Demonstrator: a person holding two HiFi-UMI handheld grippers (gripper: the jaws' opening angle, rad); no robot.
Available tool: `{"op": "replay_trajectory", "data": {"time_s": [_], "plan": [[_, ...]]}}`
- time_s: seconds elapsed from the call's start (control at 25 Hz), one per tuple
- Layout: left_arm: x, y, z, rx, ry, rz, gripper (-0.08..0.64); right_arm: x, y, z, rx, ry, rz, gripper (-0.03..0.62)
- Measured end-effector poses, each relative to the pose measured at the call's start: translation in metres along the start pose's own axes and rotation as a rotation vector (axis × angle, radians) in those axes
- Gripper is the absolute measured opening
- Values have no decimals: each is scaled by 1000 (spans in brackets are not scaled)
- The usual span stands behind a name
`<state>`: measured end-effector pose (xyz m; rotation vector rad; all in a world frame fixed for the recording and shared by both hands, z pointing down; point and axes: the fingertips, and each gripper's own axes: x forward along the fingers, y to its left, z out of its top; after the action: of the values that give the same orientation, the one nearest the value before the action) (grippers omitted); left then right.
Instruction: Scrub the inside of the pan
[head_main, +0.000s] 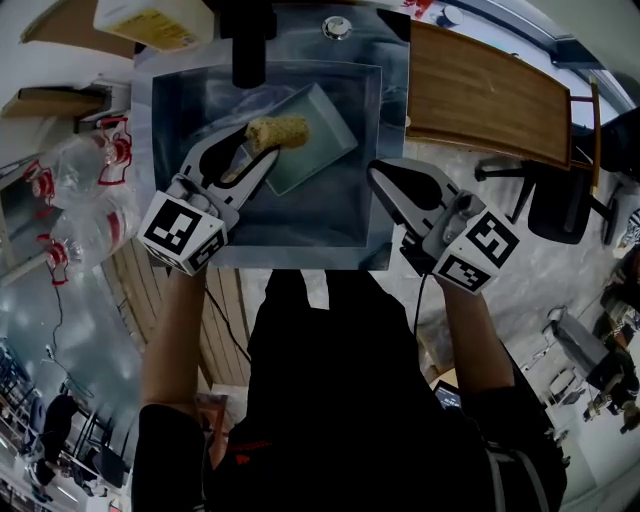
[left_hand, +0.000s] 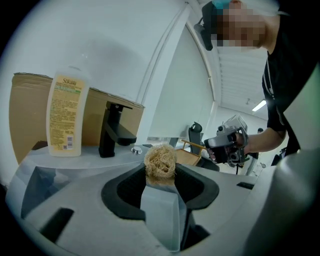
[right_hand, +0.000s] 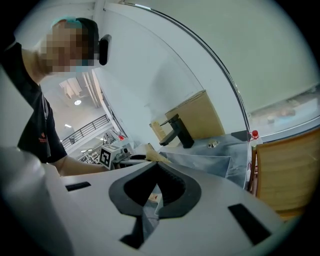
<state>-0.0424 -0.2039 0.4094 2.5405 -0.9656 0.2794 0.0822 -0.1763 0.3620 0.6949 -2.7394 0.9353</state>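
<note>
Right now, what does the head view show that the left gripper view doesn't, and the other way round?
Head view only: the whole pan lying in the sink, with plastic bottles off to the left. Left gripper view only: the printed label of the soap bottle and a ceiling light. Both: the scrubber clamped in the left hand-held gripper, the black tap, the soap bottle, and the right hand-held gripper, jaws shut.

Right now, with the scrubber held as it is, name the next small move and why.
Probably lower the left gripper to press the scrubber onto the floor of the pan. Its fingers are shut on the scrubber, which hangs over the pan's edge and looks raised; the right gripper is shut and empty.
</note>
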Motion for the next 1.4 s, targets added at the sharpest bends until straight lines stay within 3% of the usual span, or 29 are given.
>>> {"op": "replay_trajectory", "data": {"time_s": [0.76,1.4], "plan": [[75,41,-86,50,165,61,181,1,-50,-36,74,21,-19,5],[106,57,-122,113,281,88,181,-13,-72,-54,111,46,-46,5]]}}
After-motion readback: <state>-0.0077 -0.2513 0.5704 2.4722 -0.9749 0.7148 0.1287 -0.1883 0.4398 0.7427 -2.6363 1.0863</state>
